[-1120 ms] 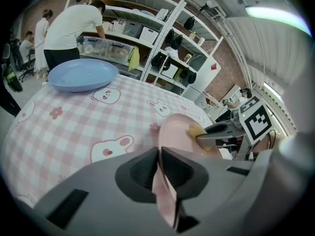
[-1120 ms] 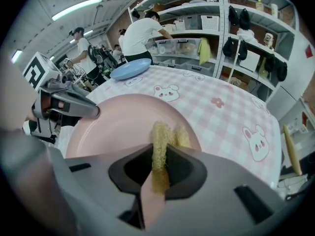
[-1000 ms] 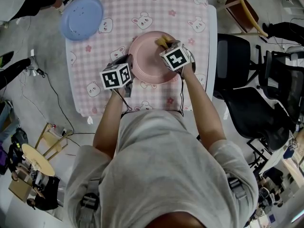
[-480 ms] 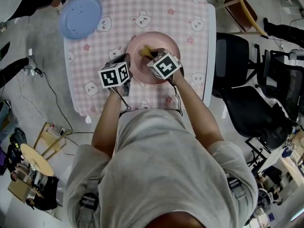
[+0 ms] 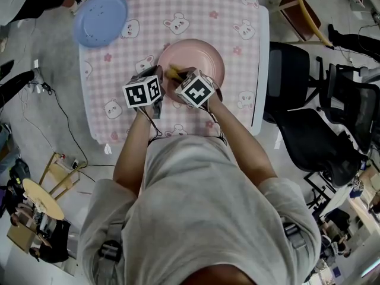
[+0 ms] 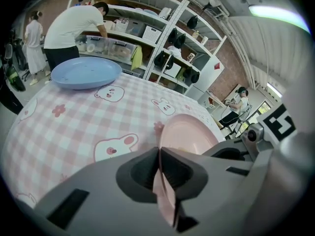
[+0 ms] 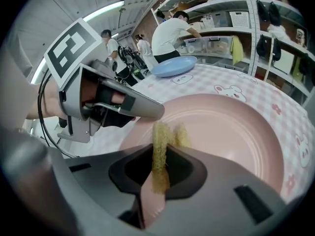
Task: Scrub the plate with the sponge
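Since a second ago the right gripper point(image 7: 158, 163) has dragged the soft, light sponge point(image 7: 168, 134), squeezed thin between its jaws, to the near-left side of the plate point(image 5: 202, 55) on the table point(image 5: 119, 46), where the left gripper point(image 6: 160, 156) clamps the stiff, slick rim, a sound hold.

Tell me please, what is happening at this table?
A person is washing a dish with two hand-held grippers. The left claw is shut on the rim of the pink plate, holding it in place on the table. The right claw is shut on a yellow sponge, which seems to press on the plate's inner surface close to the left claw. A blue plate sits unused at the far left corner.
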Available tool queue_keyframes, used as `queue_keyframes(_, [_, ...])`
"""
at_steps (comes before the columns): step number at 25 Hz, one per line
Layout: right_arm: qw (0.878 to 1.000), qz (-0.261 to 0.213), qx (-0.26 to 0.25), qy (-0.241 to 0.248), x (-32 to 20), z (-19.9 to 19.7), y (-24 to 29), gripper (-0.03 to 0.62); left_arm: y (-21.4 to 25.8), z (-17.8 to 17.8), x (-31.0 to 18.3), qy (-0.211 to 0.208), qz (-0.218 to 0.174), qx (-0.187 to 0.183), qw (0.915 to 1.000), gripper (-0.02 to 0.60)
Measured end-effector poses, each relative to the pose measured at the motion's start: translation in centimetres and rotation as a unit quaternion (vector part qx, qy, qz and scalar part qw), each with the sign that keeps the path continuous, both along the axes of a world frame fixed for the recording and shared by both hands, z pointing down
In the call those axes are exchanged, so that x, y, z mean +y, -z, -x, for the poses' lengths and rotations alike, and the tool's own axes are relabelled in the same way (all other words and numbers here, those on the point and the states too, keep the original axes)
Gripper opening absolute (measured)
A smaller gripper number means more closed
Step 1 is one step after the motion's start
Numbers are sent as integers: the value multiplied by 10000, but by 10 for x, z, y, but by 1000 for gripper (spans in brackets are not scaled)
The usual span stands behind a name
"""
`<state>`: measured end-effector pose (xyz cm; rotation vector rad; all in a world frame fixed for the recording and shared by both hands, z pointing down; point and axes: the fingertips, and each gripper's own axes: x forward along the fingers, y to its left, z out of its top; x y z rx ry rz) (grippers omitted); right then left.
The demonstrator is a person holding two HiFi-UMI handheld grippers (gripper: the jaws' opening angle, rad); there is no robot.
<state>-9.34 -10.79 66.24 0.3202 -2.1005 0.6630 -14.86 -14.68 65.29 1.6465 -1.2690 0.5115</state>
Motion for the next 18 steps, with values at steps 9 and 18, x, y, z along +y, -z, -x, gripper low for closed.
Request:
queue_keyframes(9, [9994, 116, -56, 326, 32, 17, 2, 66, 0, 5, -2, -55, -58, -23, 10000, 26])
queue_keyframes(18, [9948, 796, -122, 615, 61, 3, 0, 66, -9, 6, 1, 18, 124, 42, 9999, 27])
